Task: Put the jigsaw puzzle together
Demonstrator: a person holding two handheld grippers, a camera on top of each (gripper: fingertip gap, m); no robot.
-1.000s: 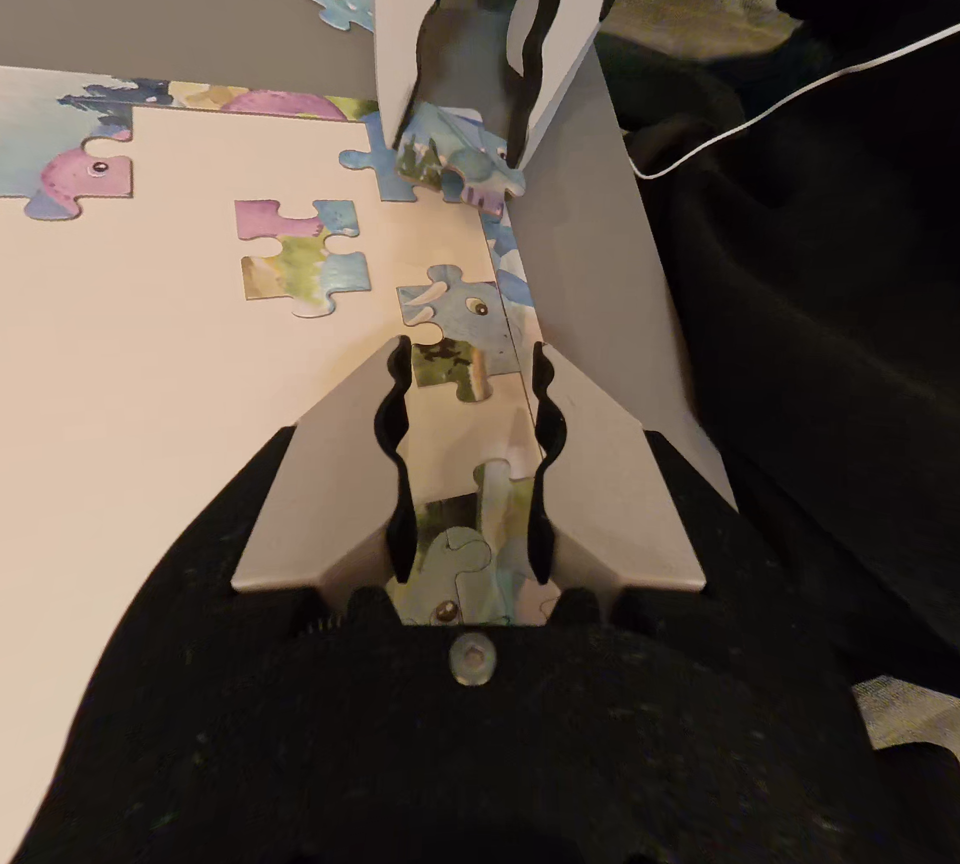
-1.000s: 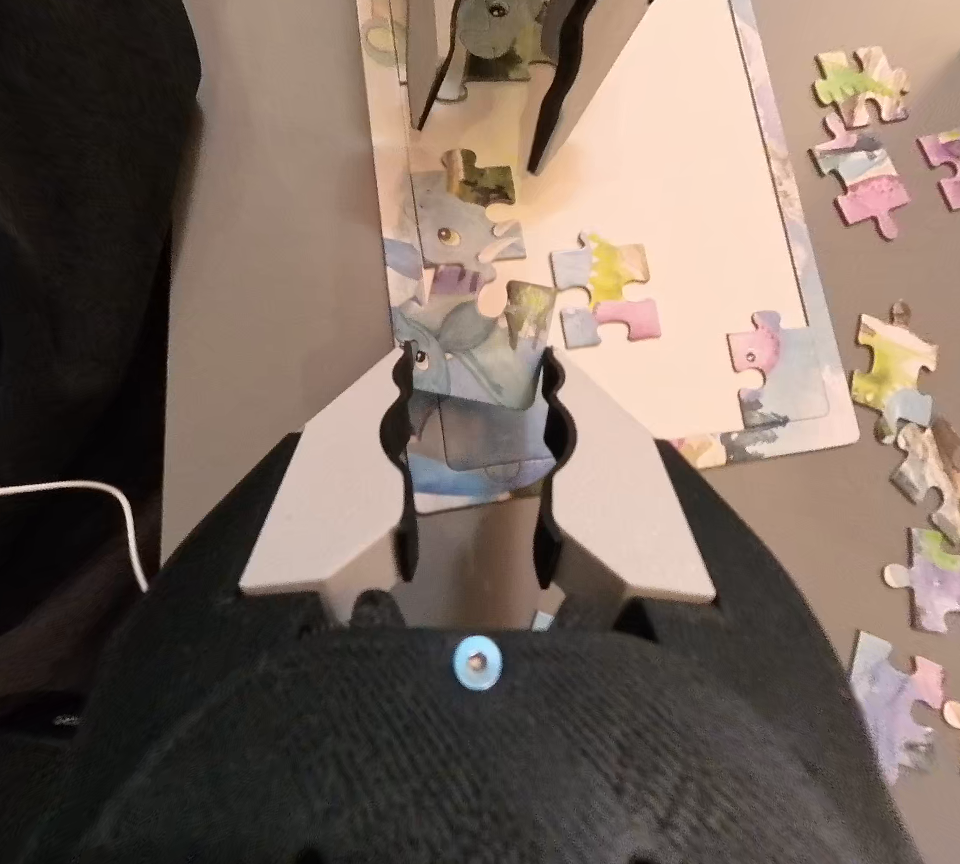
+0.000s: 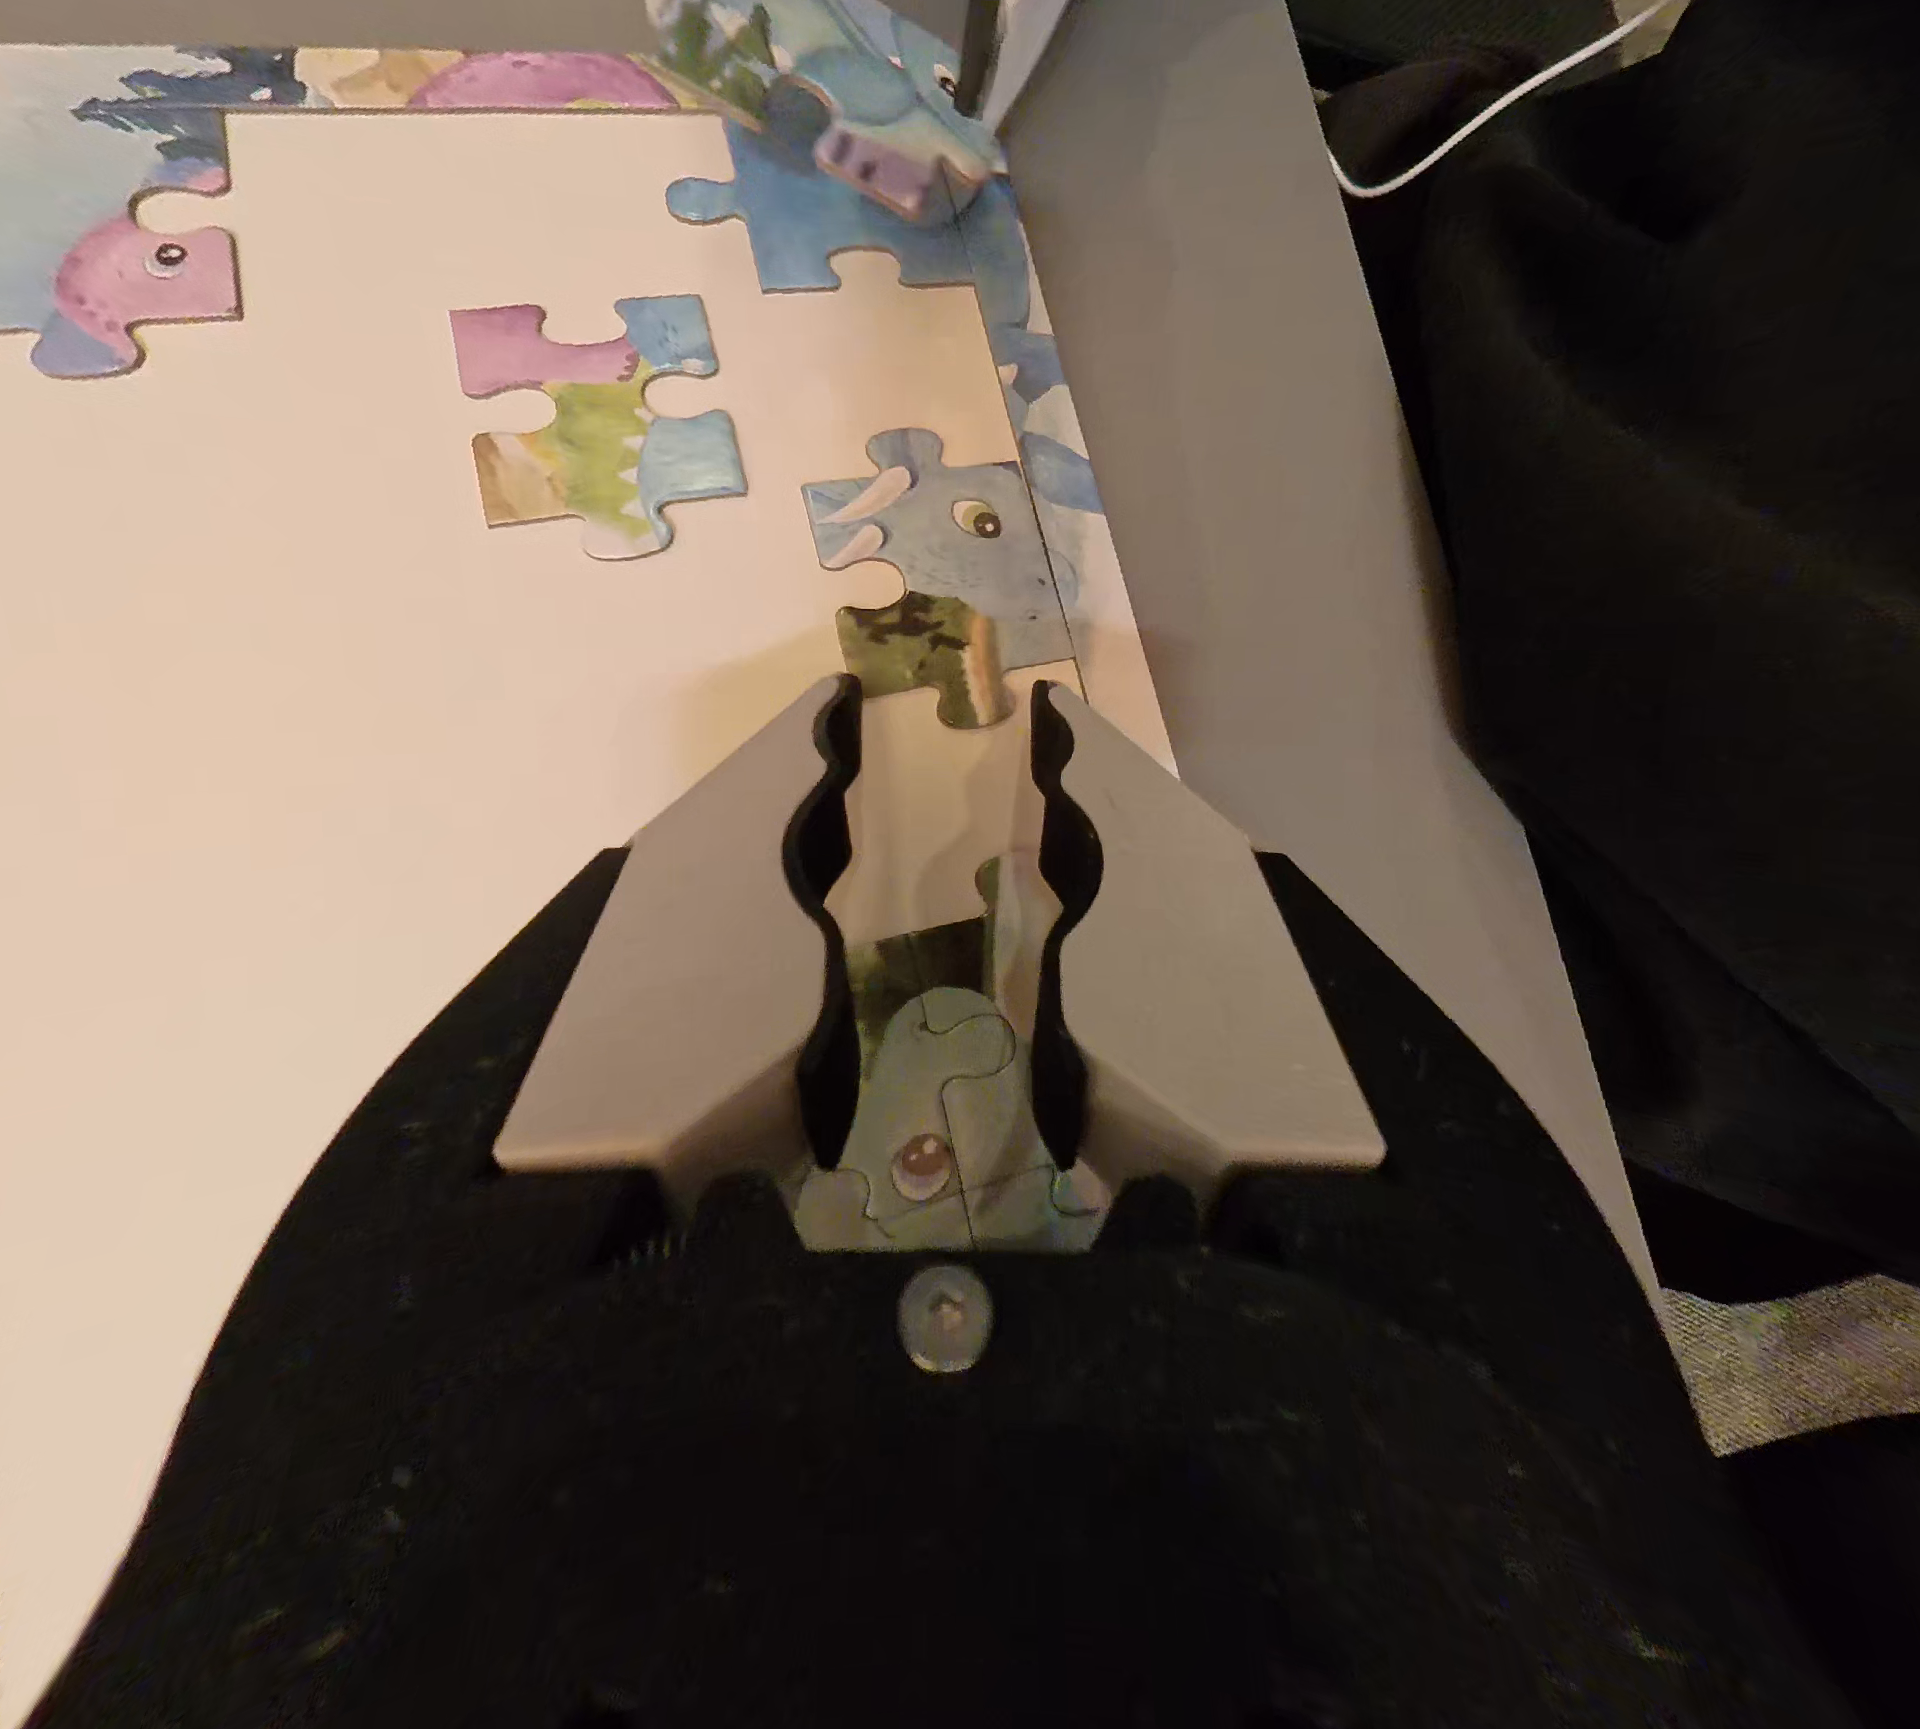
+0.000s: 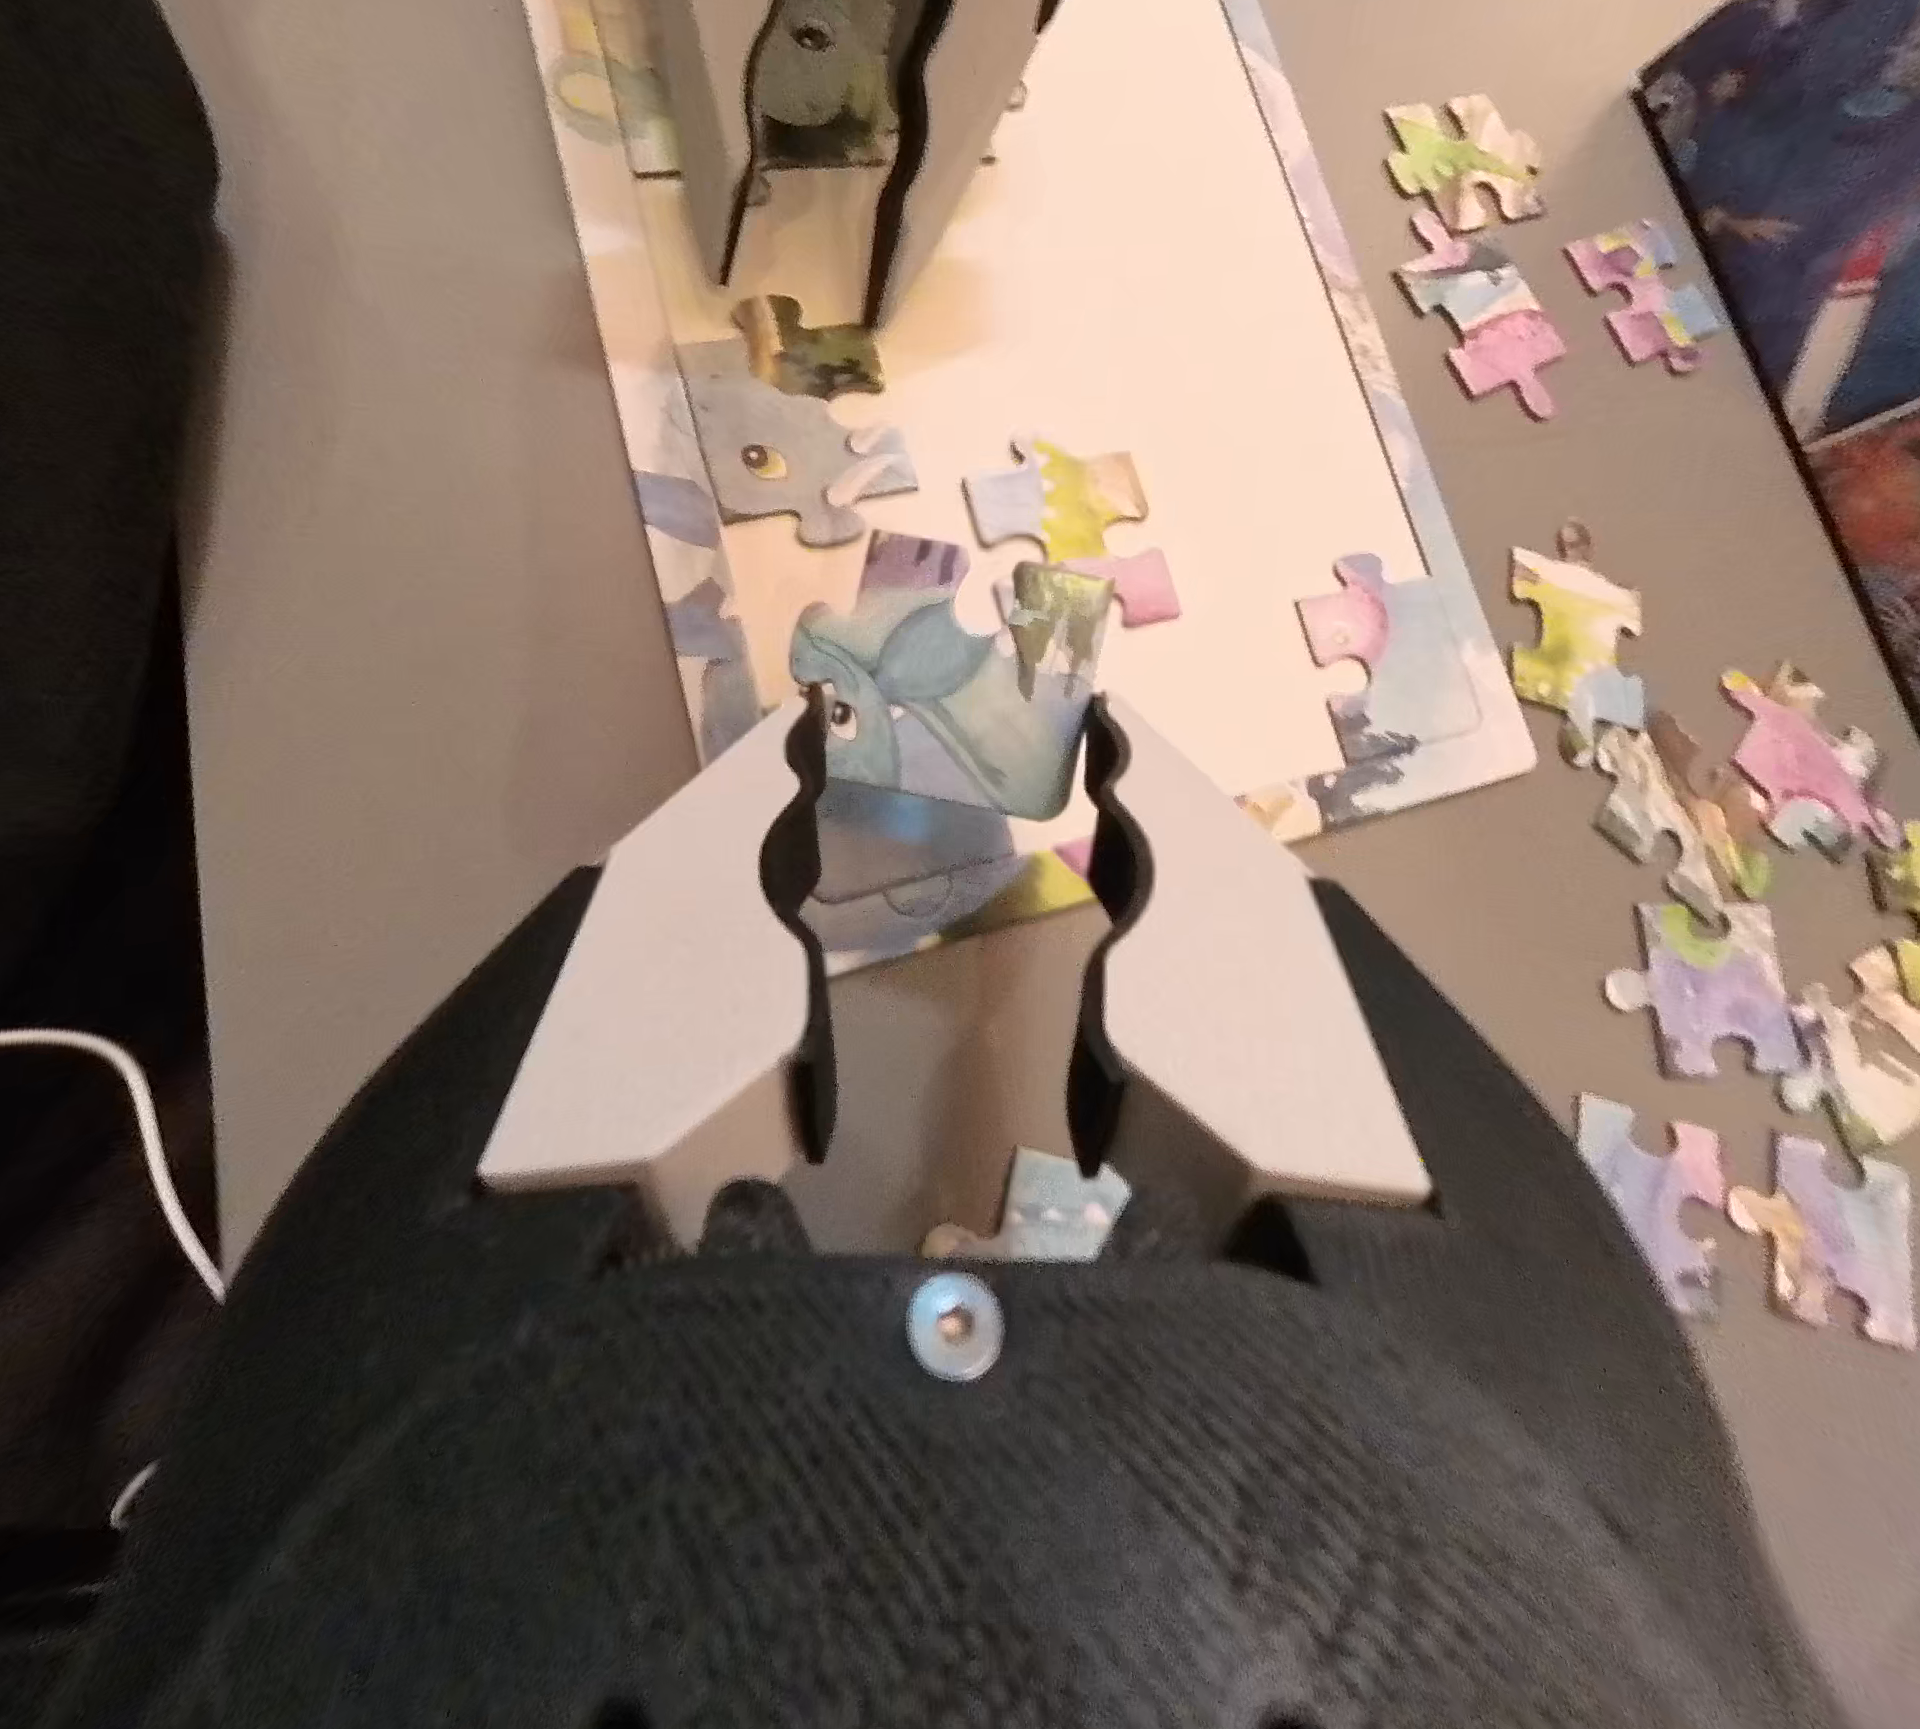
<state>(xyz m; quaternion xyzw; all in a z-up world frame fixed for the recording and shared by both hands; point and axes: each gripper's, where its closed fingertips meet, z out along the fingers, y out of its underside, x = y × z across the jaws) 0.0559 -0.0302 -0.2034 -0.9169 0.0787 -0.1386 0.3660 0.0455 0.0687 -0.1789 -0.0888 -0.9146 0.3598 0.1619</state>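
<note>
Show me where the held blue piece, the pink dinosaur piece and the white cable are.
Held blue piece (image 4: 935,723): right wrist view, its blue middle.
Pink dinosaur piece (image 3: 140,277): left wrist view, its pink head.
White cable (image 3: 1475,121): left wrist view, mid-length.

Grey table (image 4: 416,536) strewn with jigsaw parts

A pale puzzle tray (image 4: 1195,308) lies flat on the tabletop near its edge; loose puzzle pieces (image 4: 1714,1004) are scattered beside it, and a dark box (image 4: 1829,152) lies at the far corner.
</note>
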